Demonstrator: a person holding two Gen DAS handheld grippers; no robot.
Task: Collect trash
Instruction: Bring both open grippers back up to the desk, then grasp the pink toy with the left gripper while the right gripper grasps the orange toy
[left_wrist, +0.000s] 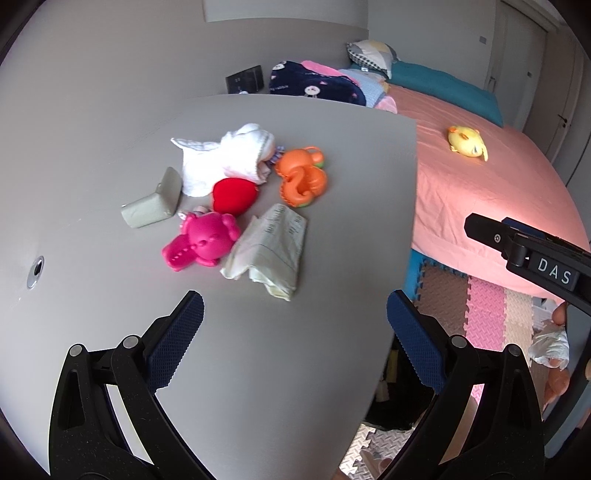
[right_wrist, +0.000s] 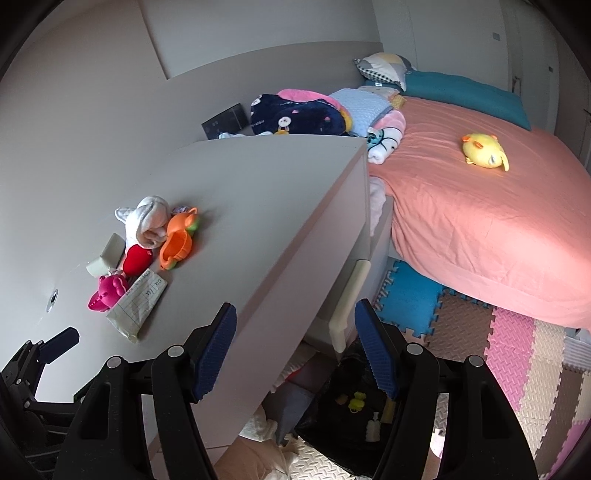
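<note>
**Both grippers empty above the desk, the trash not yet picked up**

Nearest the left wrist camera, the left gripper (left_wrist: 295, 314) hangs over the grey desk (left_wrist: 110, 110) with its blue pads wide apart and nothing between them. Just beyond lies the crumpled paper (left_wrist: 267, 251), printed with lines, the likeliest trash here; it touches a pink elephant toy (left_wrist: 201, 240). Behind these sit one red plush heart (left_wrist: 233, 195), one orange elephant toy (left_wrist: 303, 177), one white cloth (left_wrist: 225, 158) and one grey foam wedge (left_wrist: 155, 203). That makes one paper, two plastic toys, one plush, one cloth, one wedge. Part of the right gripper (left_wrist: 524, 247) juts in at the right edge.

From the right wrist view, the right gripper (right_wrist: 295, 325) holds its pads apart over the desk's corner, gripping nothing. The same paper (right_wrist: 138, 302) lies well to its left beside the toy cluster. Below the desk edge stands a dark bin (right_wrist: 354, 406) with a few small items inside, probably the destination. One yellow plush chick (right_wrist: 485, 149) rests on the pink bed (right_wrist: 480, 240).

Judging by this, collection of the paper has not begun; approach, grasp and drop remain.
</note>
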